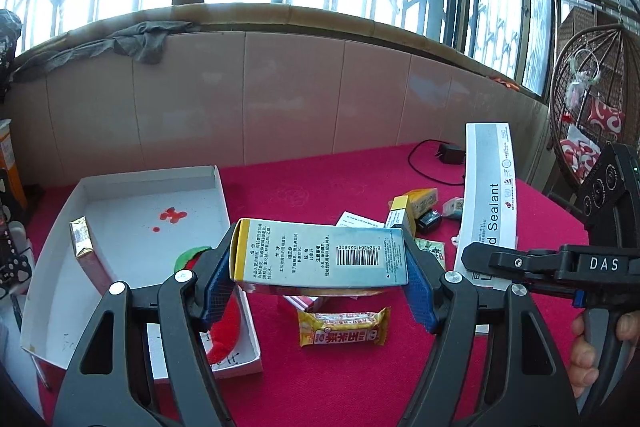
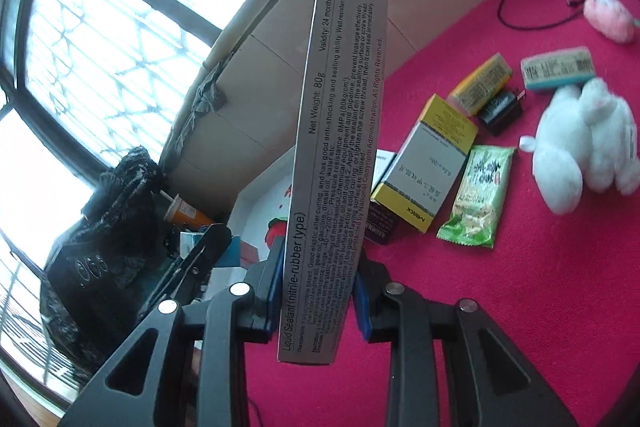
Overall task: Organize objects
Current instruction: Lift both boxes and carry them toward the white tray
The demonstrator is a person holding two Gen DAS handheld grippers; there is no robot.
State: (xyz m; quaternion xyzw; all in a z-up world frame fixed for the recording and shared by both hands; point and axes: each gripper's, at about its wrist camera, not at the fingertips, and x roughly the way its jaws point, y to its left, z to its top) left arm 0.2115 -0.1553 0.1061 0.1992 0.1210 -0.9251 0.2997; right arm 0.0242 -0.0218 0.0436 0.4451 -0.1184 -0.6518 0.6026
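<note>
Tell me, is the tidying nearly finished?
Not yet. The white tray holds a gold-wrapped box. The left gripper holds a medicine box; the right gripper holds the sealant box. Snacks and a plush bunny still wait.

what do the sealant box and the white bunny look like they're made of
Sealant box: thin printed cardboard, it seems, matte grey, with crisp folded edges and an end flap. White bunny: plush fabric, likely synthetic, going by its fuzzy pile and soft rounded limbs.

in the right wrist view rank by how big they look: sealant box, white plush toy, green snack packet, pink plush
1. sealant box, though held close to the camera, so inflated
2. white plush toy
3. green snack packet
4. pink plush, farthest away
</note>
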